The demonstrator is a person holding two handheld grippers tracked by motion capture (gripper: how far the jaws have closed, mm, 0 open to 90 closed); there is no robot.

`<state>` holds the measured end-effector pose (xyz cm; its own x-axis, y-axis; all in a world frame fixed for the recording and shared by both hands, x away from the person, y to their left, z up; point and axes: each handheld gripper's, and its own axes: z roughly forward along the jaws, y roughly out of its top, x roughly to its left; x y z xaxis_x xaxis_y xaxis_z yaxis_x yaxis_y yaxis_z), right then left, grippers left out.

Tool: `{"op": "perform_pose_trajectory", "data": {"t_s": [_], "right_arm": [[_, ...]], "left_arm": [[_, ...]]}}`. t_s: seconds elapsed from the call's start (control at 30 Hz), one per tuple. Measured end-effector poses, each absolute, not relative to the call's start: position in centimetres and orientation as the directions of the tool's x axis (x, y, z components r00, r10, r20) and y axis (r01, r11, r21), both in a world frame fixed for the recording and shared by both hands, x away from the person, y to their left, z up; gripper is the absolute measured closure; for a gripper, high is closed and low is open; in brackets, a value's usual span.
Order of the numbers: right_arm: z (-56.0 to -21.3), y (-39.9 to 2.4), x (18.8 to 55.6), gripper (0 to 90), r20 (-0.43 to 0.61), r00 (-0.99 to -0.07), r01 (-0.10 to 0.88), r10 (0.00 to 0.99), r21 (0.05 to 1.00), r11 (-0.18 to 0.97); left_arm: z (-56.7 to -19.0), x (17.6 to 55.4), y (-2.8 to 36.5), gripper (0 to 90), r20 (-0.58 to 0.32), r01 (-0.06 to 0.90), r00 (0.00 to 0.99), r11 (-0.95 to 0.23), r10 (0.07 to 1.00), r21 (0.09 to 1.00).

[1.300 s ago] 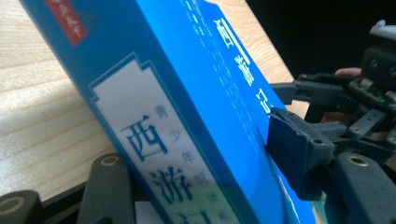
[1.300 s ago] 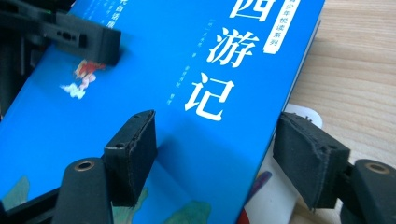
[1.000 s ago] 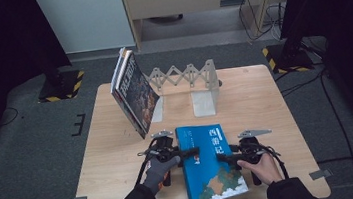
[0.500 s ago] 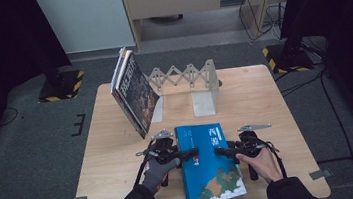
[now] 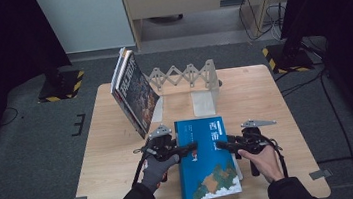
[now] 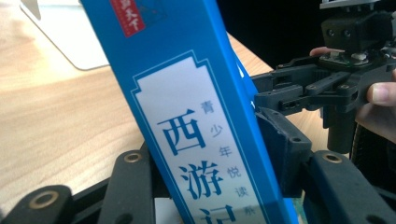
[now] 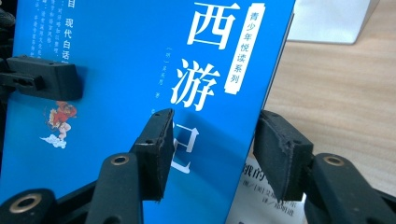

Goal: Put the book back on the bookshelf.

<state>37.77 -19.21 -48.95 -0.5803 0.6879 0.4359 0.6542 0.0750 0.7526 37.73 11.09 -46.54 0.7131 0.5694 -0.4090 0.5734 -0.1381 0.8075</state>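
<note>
Blue book [image 5: 207, 159] near table [image 5: 264, 94] front edge, w/ left gripper [image 5: 188, 148] at its 9 o'clock edge, right gripper [image 5: 223, 146] at 3 o'clock, both half-closed, jaws just closing around its edges.

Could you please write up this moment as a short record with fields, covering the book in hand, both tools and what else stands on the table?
Held item: blue paperback book with white Chinese title, over the light wooden table
Left tool: jaws astride the book's spine edge, just been closing
Right tool: jaws astride the opposite edge, just been closing
Contact: pads near the book; firm pressing unclear
Behind: grey metal accordion book stand; dark-covered books leaning at its left end
</note>
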Motion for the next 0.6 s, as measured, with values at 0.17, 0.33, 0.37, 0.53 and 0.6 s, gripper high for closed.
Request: {"op": "perform_pose_trajectory", "data": {"t_s": [0.17,0.33,0.37,0.53,0.6], "right_arm": [[-48.0,-19.0,37.8,51.2,0.416,-0.588,0.628,0.694,0.775,0.067],[-47.0,-18.8,38.0,54.3,0.413,-0.586,0.598,0.697,0.801,0.029],[-46.9,-18.7,38.0,55.0,0.405,-0.590,0.584,0.698,0.811,0.023],[-45.9,-18.7,38.0,58.2,0.396,-0.599,0.548,0.696,0.837,-0.004],[-45.5,-18.7,38.1,58.4,0.375,-0.605,0.532,0.702,0.847,0.006]], "left_arm": [[-45.6,37.8,11.3,53.1,-0.394,0.550,0.718,-0.122,0.573,0.826],[-44.6,37.9,11.7,55.2,-0.395,0.530,0.720,-0.084,0.571,0.844],[-44.4,37.9,11.8,55.8,-0.399,0.527,0.721,-0.073,0.567,0.847],[-43.6,38.0,12.0,57.5,-0.384,0.500,0.731,-0.059,0.564,0.864],[-43.2,38.0,11.9,58.1,-0.375,0.488,0.736,-0.057,0.563,0.871]]}}
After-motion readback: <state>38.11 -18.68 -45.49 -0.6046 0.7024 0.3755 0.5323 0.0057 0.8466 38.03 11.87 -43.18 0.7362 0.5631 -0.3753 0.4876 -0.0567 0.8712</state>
